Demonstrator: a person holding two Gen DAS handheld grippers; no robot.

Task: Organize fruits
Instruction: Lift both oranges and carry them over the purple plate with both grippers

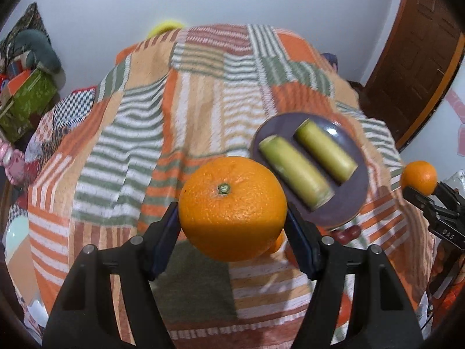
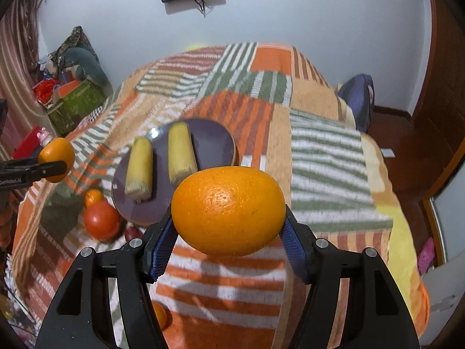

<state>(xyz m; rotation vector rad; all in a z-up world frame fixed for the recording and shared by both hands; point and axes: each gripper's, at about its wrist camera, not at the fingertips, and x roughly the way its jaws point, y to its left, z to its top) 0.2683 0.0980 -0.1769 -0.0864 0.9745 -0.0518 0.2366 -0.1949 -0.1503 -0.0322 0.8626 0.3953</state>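
While the striped blanket filled most of both frames, a purple plate at the right of the left-wrist view carried two sugarcane pieces side by side. At lower centre, the left tool gripped an orange, stem up; the right tool clamped another orange clear of the blanket.
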